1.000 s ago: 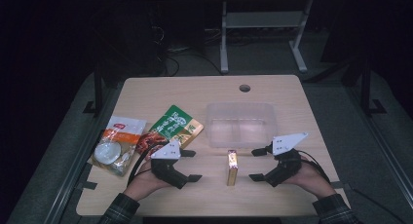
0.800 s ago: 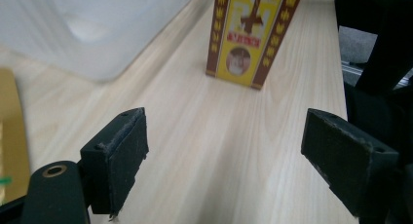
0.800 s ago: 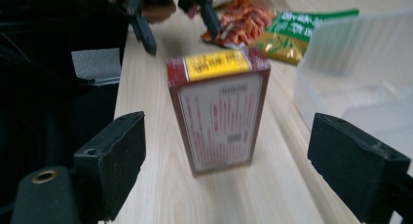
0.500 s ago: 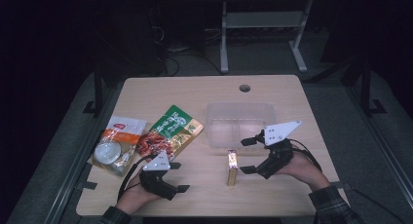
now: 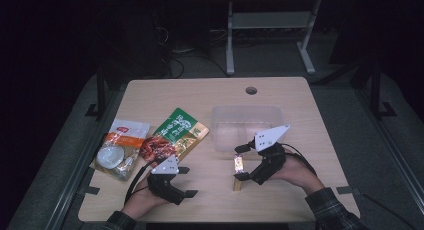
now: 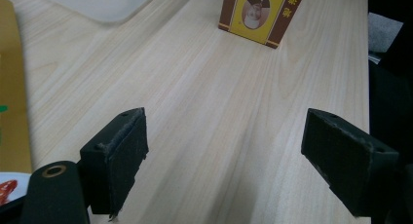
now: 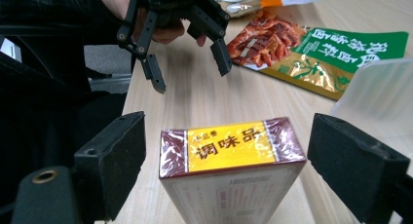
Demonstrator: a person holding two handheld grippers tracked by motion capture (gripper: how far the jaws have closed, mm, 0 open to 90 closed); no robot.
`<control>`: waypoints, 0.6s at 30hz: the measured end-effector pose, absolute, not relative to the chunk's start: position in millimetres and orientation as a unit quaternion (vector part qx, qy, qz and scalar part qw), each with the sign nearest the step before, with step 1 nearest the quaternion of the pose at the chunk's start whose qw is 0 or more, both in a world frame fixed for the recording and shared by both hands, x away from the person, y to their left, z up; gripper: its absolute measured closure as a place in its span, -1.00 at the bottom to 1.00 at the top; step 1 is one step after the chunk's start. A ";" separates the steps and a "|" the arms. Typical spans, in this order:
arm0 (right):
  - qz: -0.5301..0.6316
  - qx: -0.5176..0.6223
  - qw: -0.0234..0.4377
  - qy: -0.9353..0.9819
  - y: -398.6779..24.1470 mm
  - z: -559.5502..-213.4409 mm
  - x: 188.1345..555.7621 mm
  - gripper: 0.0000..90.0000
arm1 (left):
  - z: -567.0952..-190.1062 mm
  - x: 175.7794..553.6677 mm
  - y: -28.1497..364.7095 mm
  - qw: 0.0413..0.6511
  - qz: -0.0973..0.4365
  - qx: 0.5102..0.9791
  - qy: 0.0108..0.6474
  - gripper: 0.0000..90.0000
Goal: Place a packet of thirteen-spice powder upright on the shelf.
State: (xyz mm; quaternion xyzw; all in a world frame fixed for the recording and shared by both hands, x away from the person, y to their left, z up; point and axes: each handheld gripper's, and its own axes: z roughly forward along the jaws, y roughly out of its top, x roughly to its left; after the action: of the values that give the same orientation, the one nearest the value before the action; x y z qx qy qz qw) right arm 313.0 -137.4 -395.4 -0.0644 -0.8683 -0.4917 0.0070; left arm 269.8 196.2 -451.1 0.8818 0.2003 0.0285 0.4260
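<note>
The right claw (image 5: 243, 162) is spread wide, one jaw on each side of a small seasoning box (image 5: 238, 170) that stands on its narrow edge on the bench (image 5: 300, 105). In the right gripper view the box (image 7: 233, 151) sits squarely between the two black pads, neither of them touching it yet. It is a slim carton in shiny film, yellow and brown, with printed characters on its top edge.

It looks light and fairly stiff, though a thin cardboard box will dent if squeezed hard, and the film wrap is likely slippery. The broad flat faces are the sensible place to grip (they already face the pads), low enough on the box that it does not pivot or tip as the jaws meet it. Standing on such a narrow base, a one-sided nudge would probably knock it over.

Just beyond the right claw, close to the box, stands a clear plastic tub (image 5: 247, 126), its wall showing at the right of the right gripper view. It could foul the far jaw if the claw drifts forward.

The left claw (image 5: 185, 181) is also spread and empty, hovering over bare wood, well to the side of the box. Beyond it lie a green-and-gold food pouch (image 5: 175, 135) and, farther out, an orange-topped sachet (image 5: 120, 147). Both are flat and out of the way of the grasp.
</note>
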 end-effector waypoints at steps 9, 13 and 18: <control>-0.478 -0.064 0.004 -0.876 -134.2 -400.3 311.1 -0.56 | -452.3 270.5 196.1 0.428 0.022 0.882 0.198 -0.63; -0.473 -0.057 -0.015 -0.879 -134.1 -401.3 307.9 -0.33 | -452.1 270.3 195.7 0.429 0.022 0.881 0.199 -0.63; -0.472 -0.053 -0.017 -0.880 -134.3 -400.7 307.1 -0.32 | -452.6 269.9 195.1 0.428 0.018 0.881 0.202 -0.63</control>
State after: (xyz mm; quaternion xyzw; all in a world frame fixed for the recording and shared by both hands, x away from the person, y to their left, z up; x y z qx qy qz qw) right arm 307.1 -134.3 -400.7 -0.0535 -0.8797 -0.4722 -0.0172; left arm 269.9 195.1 -452.6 0.8806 0.2021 0.0177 0.4282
